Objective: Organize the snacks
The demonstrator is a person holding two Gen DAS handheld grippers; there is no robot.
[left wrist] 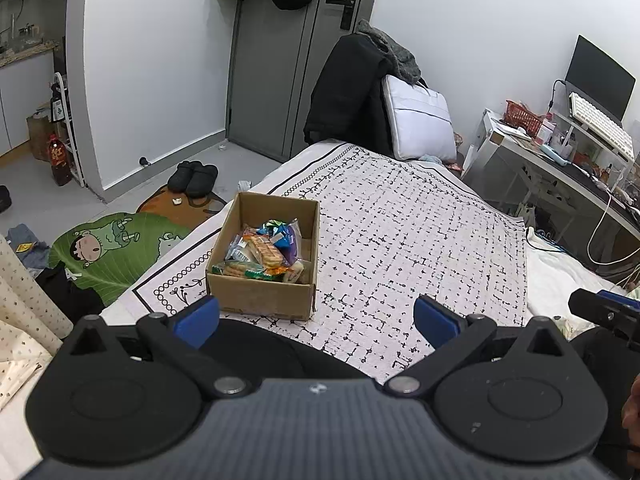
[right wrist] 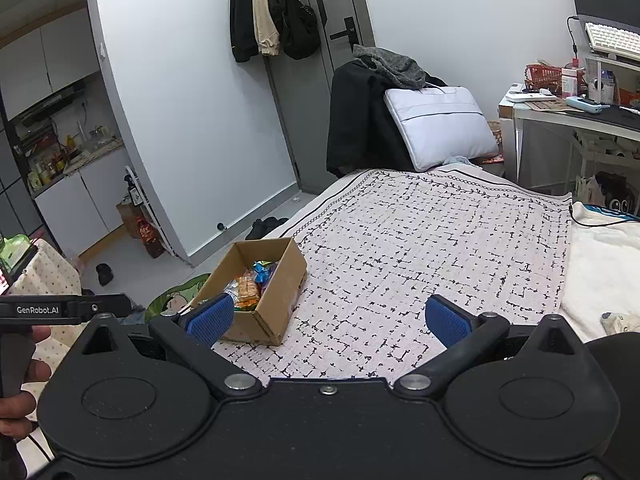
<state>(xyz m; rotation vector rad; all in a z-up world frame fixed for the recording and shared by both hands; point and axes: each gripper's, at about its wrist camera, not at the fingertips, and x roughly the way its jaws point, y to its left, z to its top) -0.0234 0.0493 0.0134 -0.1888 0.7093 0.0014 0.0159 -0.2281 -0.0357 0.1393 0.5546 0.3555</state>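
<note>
- Bedroom scene: a bed [left wrist: 400,220] with a white cover printed in a black broken grid fills the middle, a grey door [left wrist: 280,80] with hung coats stands far back, and a cluttered worktop [left wrist: 560,156] with a keyboard and monitor runs along the right
- The cardboard box [left wrist: 266,254] sits on the bed near its left edge, open at the top, with the snacks [left wrist: 268,252] heaped inside it; none show loose on the cover
- The left gripper [left wrist: 316,320] hovers just near of the box, its jaws spread wide and nothing between them
- The right gripper [right wrist: 330,320] hangs further right, over bare cover, also wide open and empty
- The snacks look like light, crinkly foil and clear-film packs of biscuits, likely slippery and easy to crush; pinching a sealed end seam seems safest
- The box looks stiff but thin-walled, so a grip on one wall near a corner should hold
- "GenRobot.AI" reads on the left gripper's handle in the right wrist view; the pack printing is too small to read
</note>
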